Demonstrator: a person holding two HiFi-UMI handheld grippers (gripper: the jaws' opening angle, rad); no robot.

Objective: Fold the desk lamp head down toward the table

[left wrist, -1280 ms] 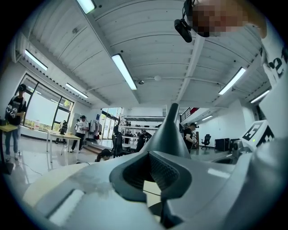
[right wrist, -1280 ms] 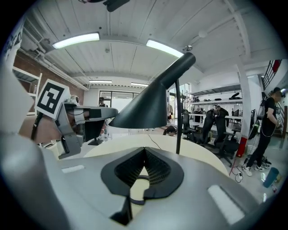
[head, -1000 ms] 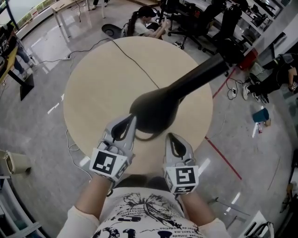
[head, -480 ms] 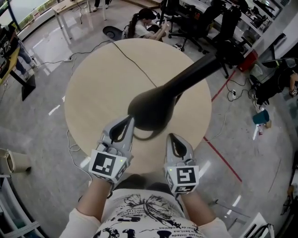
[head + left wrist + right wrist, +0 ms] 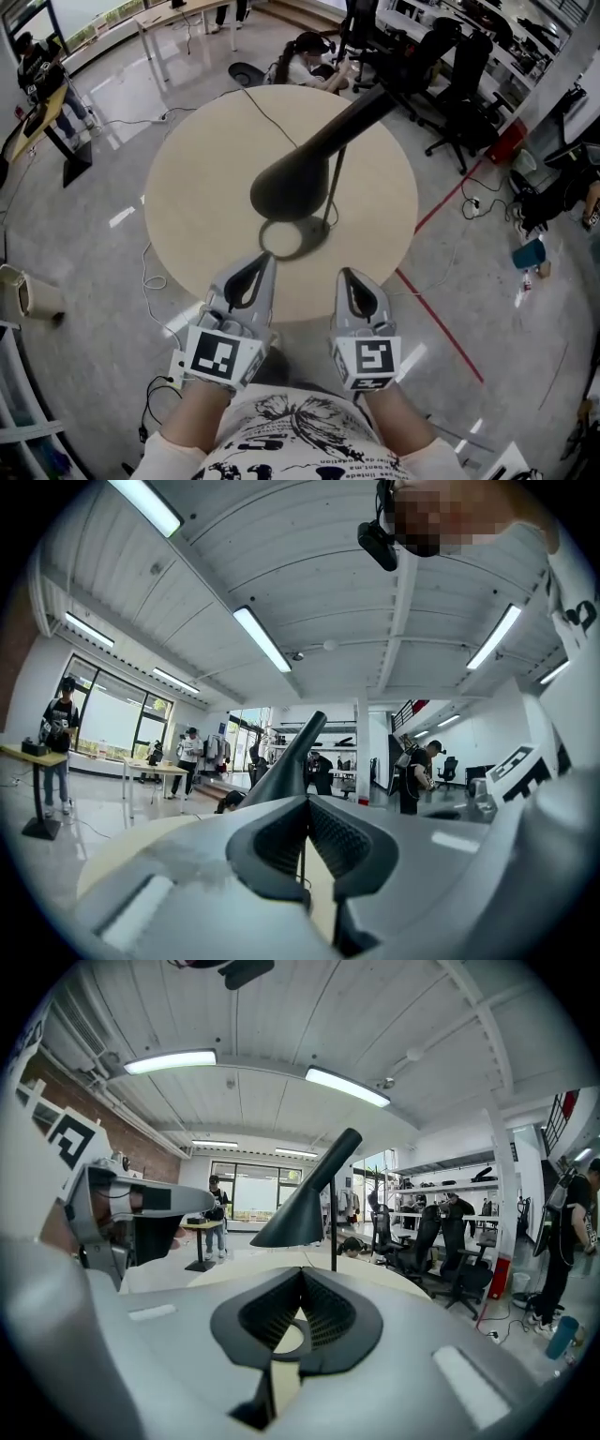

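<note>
Desk lamp (image 5: pixel 291 187) in black stands on a round, pale wooden table (image 5: pixel 197 187), a little toward the near side of its middle, its ring base (image 5: pixel 292 239) flat on the top and a thin upright stem (image 5: pixel 333 1232) carrying the cone head (image 5: pixel 298 1215), which is tilted, narrow end high and wide mouth facing down and to the left in the right gripper view. A thin cable (image 5: pixel 272 117) runs from the lamp across the table to the far rim. The left gripper (image 5: pixel 265 261) and right gripper (image 5: pixel 344 275) are held side by side over the near rim, just short of the base and touching nothing; each has its jaws pressed together at the tips with nothing between them. Bare tabletop lies all round the lamp, and open grey floor rings the table, crossed by a red line (image 5: pixel 441 323) on the right. Office chairs (image 5: pixel 459 66) stand beyond the far right edge, and a person (image 5: pixel 309 56) crouches by the far rim. A pale bin (image 5: pixel 28 298) sits on the floor at left; its contents cannot be made out.
</note>
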